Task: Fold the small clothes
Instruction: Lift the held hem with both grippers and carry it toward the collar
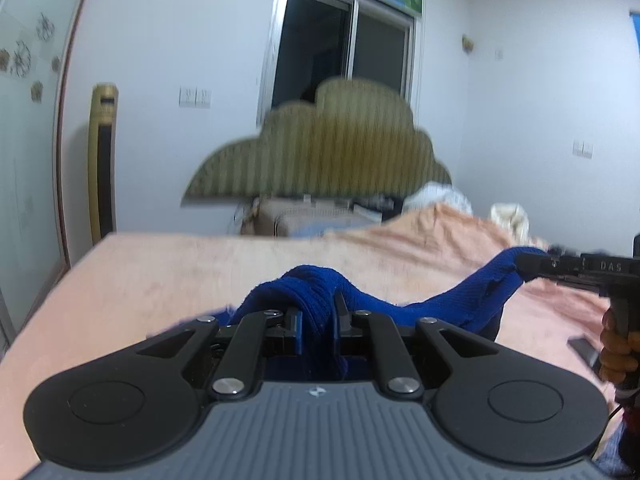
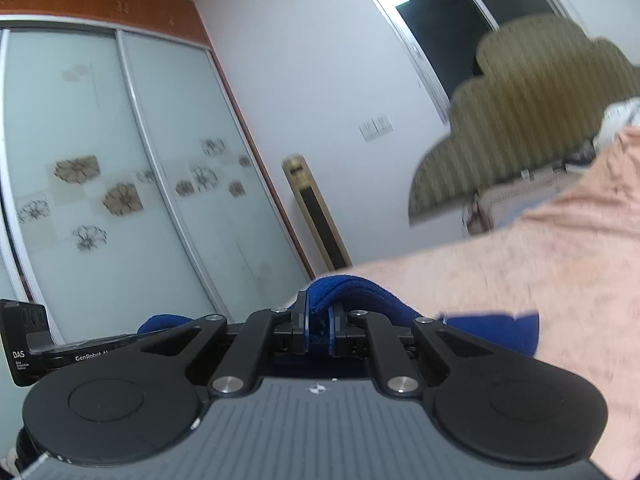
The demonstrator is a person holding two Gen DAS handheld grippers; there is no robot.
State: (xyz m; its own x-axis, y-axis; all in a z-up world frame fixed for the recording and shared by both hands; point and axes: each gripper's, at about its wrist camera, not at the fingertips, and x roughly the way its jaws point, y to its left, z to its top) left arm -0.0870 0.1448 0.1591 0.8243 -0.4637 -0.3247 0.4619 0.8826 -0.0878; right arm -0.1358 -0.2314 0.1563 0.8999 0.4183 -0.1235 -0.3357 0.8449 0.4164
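Observation:
A dark blue knitted garment (image 1: 432, 304) hangs stretched between both grippers above the peach bedspread (image 1: 160, 280). My left gripper (image 1: 318, 312) is shut on one bunched end of it, cloth spilling over and between the fingers. At the right edge of the left wrist view, the right gripper (image 1: 524, 266) pinches the garment's other end, held by a hand (image 1: 618, 348). In the right wrist view the right gripper (image 2: 318, 320) is shut on a fold of the blue garment (image 2: 348, 286), which drapes to the right over the bedspread (image 2: 540, 260). The left gripper's body (image 2: 28, 344) shows at the left edge.
A striped olive headboard (image 1: 340, 148) stands at the far end of the bed, with white bedding (image 1: 440, 196) piled beside it. A gold tower unit (image 1: 102, 160) stands by the wall, and frosted wardrobe doors (image 2: 100, 168) are to the left. A dark window (image 1: 340, 48) is behind.

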